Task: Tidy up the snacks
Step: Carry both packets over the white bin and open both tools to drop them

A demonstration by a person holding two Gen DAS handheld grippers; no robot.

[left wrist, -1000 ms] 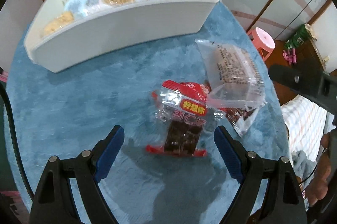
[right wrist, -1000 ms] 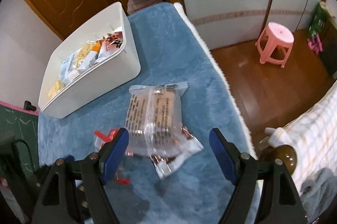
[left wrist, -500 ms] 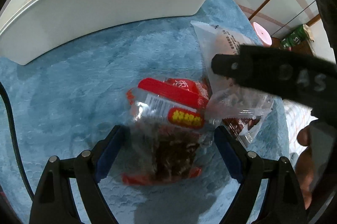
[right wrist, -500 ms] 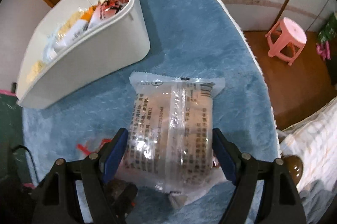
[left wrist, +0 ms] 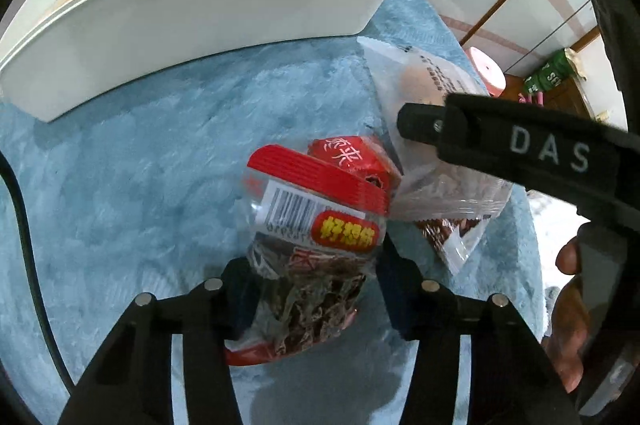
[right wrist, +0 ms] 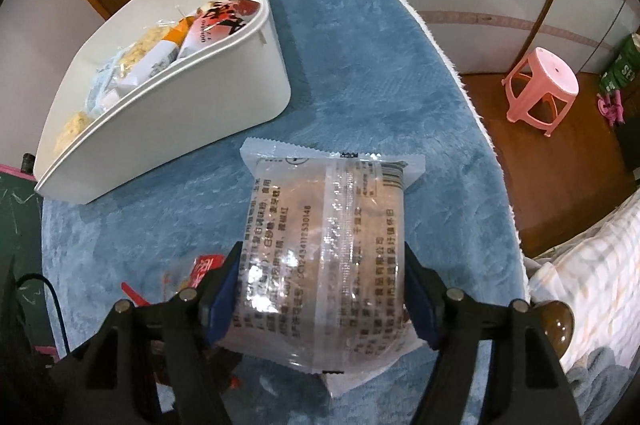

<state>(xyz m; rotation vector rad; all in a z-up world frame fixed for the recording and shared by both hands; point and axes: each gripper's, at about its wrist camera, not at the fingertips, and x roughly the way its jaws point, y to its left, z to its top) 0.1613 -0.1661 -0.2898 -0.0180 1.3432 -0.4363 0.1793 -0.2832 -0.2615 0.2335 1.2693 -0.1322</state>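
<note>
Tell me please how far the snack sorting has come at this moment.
Done: several snacks already lie in the white bin. In hand: the left gripper has just closed on the red-topped snack packet, and the right gripper has been closing around the clear wrapped cake packet, pads at its sides. Left: both packets are on the blue cloth, with one more packet under them.

My red-topped clear packet (left wrist: 316, 249) of dark snack lies crumpled on the blue cloth in front of the white bin (left wrist: 200, 9). My bigger clear printed packet (right wrist: 324, 249) lies flat beside it, overlapping its edge.
</note>
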